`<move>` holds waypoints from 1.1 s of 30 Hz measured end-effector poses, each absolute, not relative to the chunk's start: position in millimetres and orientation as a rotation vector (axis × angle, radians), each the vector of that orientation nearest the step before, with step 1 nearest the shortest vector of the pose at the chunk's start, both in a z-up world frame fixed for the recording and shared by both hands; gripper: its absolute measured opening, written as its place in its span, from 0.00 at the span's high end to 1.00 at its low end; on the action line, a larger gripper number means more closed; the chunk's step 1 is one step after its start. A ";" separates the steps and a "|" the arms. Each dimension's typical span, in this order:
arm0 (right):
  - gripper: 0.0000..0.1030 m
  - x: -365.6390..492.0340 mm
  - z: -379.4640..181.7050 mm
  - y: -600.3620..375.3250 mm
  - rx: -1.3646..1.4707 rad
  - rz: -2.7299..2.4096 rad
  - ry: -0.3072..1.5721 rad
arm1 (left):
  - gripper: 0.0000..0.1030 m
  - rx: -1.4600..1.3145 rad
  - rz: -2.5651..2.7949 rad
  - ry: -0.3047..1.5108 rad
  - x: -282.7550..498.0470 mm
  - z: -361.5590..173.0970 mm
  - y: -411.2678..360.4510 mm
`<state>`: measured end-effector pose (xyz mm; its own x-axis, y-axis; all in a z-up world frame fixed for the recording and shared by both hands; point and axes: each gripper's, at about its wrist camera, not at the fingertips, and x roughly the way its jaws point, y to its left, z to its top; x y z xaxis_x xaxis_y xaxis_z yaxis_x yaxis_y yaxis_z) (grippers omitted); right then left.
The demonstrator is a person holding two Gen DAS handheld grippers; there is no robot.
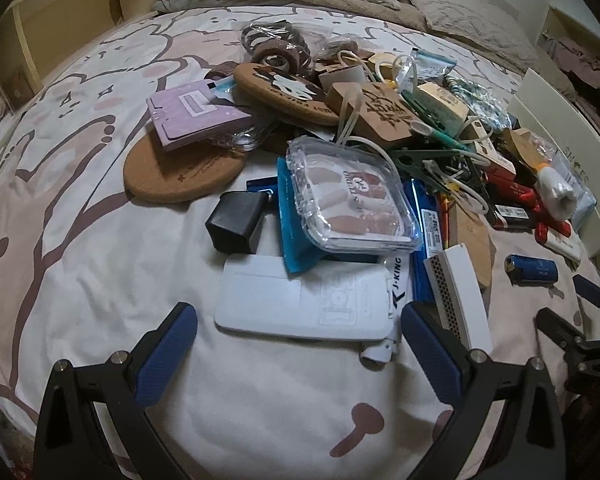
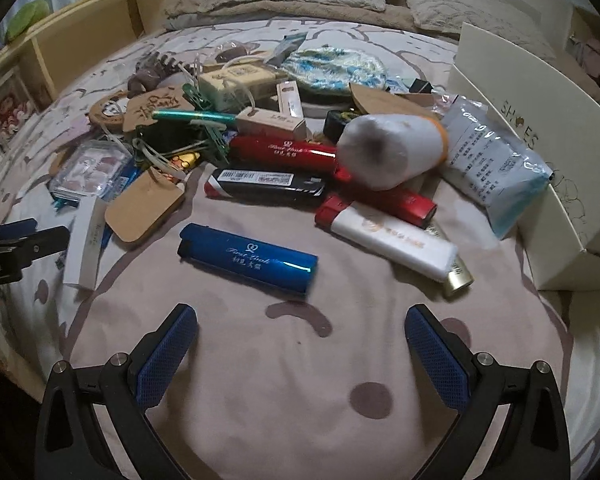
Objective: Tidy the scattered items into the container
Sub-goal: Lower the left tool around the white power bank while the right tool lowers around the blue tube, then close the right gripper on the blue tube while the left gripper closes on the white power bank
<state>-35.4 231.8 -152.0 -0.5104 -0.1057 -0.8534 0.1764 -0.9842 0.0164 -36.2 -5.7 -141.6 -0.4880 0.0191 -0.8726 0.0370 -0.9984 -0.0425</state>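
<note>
A heap of small items lies on a bed. In the left wrist view my left gripper (image 1: 300, 320) is open and empty, its fingers either side of a flat white case (image 1: 300, 304). Behind it lie a black block (image 1: 236, 220), a clear nail box (image 1: 352, 196) and cork coasters (image 1: 176, 172). In the right wrist view my right gripper (image 2: 300, 320) is open and empty, just short of a blue lighter (image 2: 248, 258). A white lighter (image 2: 396, 240), red lighters (image 2: 284, 152) and a white roll (image 2: 392, 152) lie beyond. The cream shoe box (image 2: 540, 184) stands at the right.
The other gripper shows at the right edge of the left wrist view (image 1: 580, 332) and at the left edge of the right wrist view (image 2: 16, 244). A wooden shelf unit (image 2: 80, 48) runs along the left. Beige pillows (image 2: 300, 0) lie at the bed's head.
</note>
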 end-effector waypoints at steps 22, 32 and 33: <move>0.00 -44.8 -155.1 202.5 1.361 -2.703 0.119 | 0.15 1.544 -2.715 0.093 -37.1 -139.4 -2.6; 0.00 -46.5 -157.4 189.3 1.362 -2.814 -0.064 | 0.15 1.538 -2.719 0.080 -36.4 -139.2 -1.9; 0.00 -47.5 -158.0 187.6 1.353 -2.820 -0.063 | 0.15 1.538 -2.721 0.080 -36.2 -139.2 -2.1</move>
